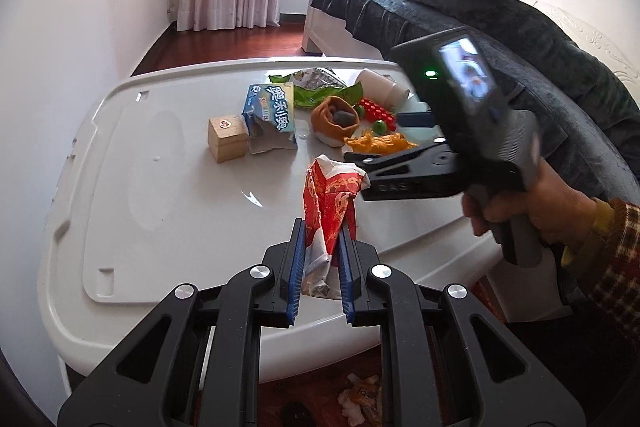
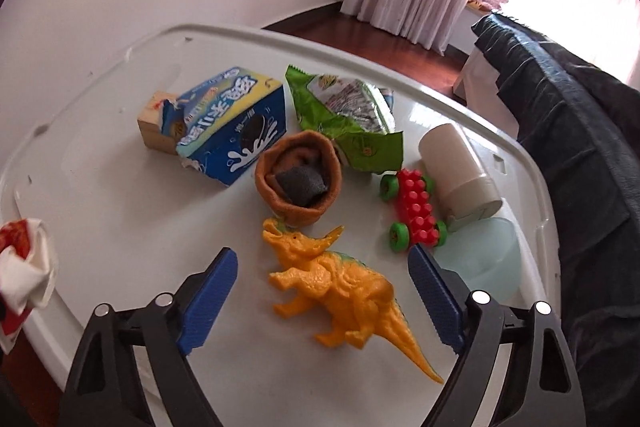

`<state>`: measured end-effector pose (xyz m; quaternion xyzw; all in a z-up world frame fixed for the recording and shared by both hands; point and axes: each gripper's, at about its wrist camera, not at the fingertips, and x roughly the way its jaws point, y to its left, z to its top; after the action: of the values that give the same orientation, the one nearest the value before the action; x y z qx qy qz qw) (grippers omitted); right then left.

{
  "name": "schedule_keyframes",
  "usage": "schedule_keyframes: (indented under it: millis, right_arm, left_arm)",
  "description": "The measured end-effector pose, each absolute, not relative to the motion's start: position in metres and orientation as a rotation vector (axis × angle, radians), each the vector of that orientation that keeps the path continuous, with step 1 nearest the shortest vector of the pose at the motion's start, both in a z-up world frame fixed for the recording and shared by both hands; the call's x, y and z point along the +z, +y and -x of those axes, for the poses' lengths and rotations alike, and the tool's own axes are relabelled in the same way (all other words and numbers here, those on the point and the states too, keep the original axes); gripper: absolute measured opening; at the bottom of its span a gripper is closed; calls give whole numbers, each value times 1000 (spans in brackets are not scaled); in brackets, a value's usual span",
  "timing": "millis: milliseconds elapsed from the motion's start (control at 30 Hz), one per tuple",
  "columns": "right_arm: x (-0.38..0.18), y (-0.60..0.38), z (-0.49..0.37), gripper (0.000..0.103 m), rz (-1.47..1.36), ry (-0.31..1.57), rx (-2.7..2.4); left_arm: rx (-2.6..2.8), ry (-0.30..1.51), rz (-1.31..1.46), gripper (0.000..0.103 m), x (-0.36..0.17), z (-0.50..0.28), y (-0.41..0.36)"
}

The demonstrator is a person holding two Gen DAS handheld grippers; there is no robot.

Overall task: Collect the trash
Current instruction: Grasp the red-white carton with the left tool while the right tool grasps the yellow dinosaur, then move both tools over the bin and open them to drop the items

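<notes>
My left gripper (image 1: 322,227) is shut on a crumpled red and white wrapper (image 1: 332,195) and holds it above the near edge of the white table (image 1: 168,187); the wrapper also shows at the left of the right wrist view (image 2: 24,259). My right gripper (image 2: 322,259) is open over the table, with an orange toy dinosaur (image 2: 340,291) lying between its fingers; it also shows in the left wrist view (image 1: 360,163). A torn blue biscuit box (image 2: 236,123), a green snack bag (image 2: 348,115) and a paper cup (image 2: 460,167) lie further back.
A wooden block (image 2: 154,123), a brown rolled sock (image 2: 300,179), a red toy car (image 2: 416,211) and a pale blue lid (image 2: 488,263) lie on the table too. A bed with a dark cover (image 1: 520,35) stands on the right. Litter lies on the floor (image 1: 360,399).
</notes>
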<state>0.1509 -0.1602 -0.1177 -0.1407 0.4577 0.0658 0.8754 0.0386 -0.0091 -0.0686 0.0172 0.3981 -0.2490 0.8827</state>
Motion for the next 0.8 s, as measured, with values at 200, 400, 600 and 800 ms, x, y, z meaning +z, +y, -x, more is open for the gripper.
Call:
schedule_keyframes:
  millis: [200, 400, 600, 800]
  right_arm:
    - [-123, -168, -159, 61, 239, 1009, 119]
    - [-114, -166, -138, 53, 229, 964, 103]
    - [-95, -167, -111, 39, 195, 958, 96]
    - [-85, -161, -100, 39, 223, 941, 99]
  left_arm:
    - [-530, 837, -33, 15, -71, -37, -11]
    - [-512, 831, -21, 15, -70, -37, -9]
    - [-508, 810, 2, 15, -60, -24, -7]
    - [-510, 811, 17, 15, -57, -1, -6]
